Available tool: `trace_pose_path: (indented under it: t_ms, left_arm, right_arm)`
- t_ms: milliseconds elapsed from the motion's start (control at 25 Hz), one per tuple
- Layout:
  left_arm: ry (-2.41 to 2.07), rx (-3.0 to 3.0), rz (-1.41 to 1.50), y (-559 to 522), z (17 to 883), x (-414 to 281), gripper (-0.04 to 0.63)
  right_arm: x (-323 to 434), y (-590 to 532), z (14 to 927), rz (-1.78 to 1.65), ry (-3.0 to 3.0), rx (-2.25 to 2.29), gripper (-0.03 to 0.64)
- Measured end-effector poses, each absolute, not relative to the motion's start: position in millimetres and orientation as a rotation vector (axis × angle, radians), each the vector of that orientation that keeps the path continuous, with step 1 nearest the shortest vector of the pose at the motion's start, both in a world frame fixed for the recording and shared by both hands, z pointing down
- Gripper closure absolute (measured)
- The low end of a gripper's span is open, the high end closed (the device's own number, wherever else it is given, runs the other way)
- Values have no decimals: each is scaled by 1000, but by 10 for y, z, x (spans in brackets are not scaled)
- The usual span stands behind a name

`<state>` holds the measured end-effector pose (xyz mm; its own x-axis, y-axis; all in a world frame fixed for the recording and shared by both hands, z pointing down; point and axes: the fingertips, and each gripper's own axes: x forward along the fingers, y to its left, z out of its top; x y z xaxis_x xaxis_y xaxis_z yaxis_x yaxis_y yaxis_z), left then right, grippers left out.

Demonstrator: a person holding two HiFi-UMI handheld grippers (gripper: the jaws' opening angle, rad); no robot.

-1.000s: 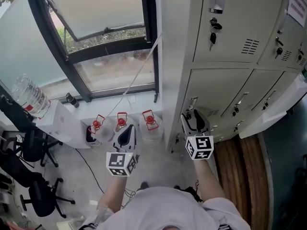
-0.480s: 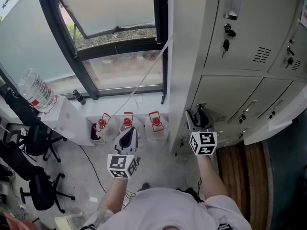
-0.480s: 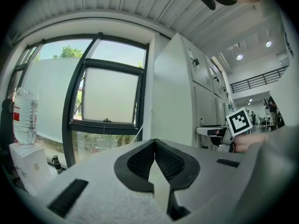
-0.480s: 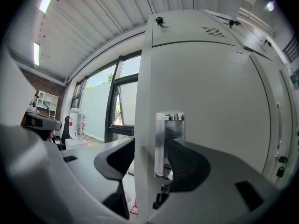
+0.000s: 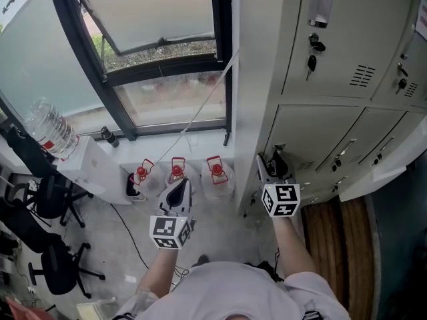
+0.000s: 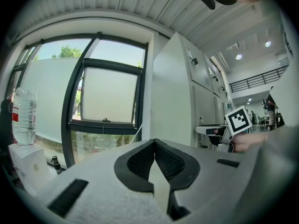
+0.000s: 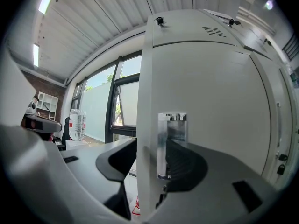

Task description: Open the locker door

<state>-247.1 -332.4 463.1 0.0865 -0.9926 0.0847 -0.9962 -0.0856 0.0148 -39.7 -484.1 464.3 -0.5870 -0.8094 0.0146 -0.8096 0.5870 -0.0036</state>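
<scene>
The grey lower locker door [image 5: 313, 132] has a chrome handle [image 5: 270, 153] on its left edge. My right gripper [image 5: 272, 165] is at that edge. In the right gripper view the door [image 7: 210, 101] runs between the jaws, one jaw on each side of the edge, and the handle [image 7: 171, 143] sits against the right jaw; the right gripper [image 7: 156, 164] is shut on it. My left gripper [image 5: 177, 185] hangs apart to the left, over the floor. In the left gripper view the left gripper [image 6: 154, 143] is shut and holds nothing.
An upper locker with keys in its lock [image 5: 311, 52] is above the held door. Three water jugs with red caps [image 5: 175, 172] stand on the floor under a dark-framed window [image 5: 153, 65]. A water bottle [image 5: 47, 132] and office chairs [image 5: 53, 272] are at the left. A white panel [image 5: 380, 159] juts out at the right.
The head view shifted slightly a second ago, so the lockers sit further right in frame. Both grippers keep their places; the right one stays at the door handle.
</scene>
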Motion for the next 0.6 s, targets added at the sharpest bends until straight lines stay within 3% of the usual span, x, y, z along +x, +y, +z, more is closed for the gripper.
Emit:
trace_pose_path:
  t_ms: [320, 600]
  left_arm:
    - [-2034, 2294, 70, -3300, 4642, -2394, 587]
    - [-2004, 2318, 72, -3208, 4647, -2399, 587]
  right_arm:
    - [-241, -4760, 4650, 35, -2735, 1492, 511]
    - [-174, -4649, 4652, 54, -2704, 1553, 509]
